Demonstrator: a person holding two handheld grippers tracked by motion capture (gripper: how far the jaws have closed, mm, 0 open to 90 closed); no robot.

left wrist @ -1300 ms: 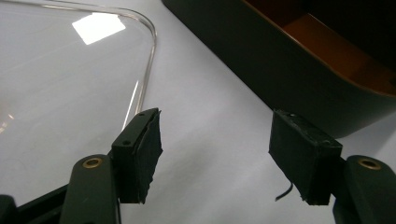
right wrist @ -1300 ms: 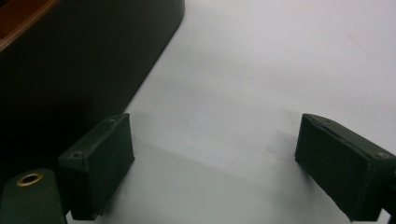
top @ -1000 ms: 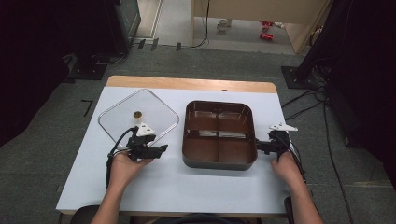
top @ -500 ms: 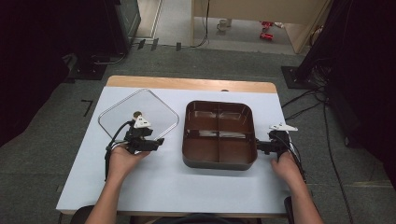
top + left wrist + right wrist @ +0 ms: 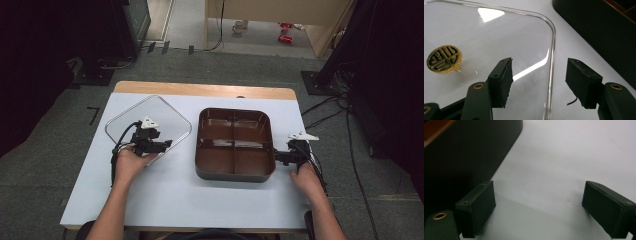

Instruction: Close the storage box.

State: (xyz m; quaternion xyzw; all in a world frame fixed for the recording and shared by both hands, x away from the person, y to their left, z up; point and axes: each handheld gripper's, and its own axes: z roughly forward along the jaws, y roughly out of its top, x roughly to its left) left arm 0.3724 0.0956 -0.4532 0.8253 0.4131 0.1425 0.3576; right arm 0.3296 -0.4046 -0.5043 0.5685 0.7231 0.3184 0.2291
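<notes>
**Getting a grip on the clear lid**

While the left gripper's (image 5: 540, 82) two black fingers (image 5: 501, 81) stand apart, the rounded edge of the clear lid (image 5: 499, 42) runs right between them — one finger sits over the glassy top, the other over the white table just outside the rim. Nothing is pinched yet. A round gold knob (image 5: 444, 58) sits on the lid, off to the far side of the fingers.

Seen from the high view, the left gripper (image 5: 162, 145) rests at the near right edge of the lid (image 5: 130, 120), which lies flat on the table (image 5: 165, 200) just beside the brown tray (image 5: 235, 172). The tray has four open parts inside (all of them look empty).

Over on the other side, the right gripper's (image 5: 537, 207) fingers (image 5: 477, 207) are also wide apart, with only bare table between them. The tray's dark wall (image 5: 471, 150) is just beside one finger, and it is hard to tell if they touch. In the high view this gripper (image 5: 277, 156) waits at the tray's near right corner.

My guess is that the job is to put the lid on the tray, and this is the grab-the-lid step. Next, the left fingers need to close on the thin rim — gently, as it looks slippery — then lift it and carry it over. The right gripper looks ready to keep the tray from sliding.
</notes>
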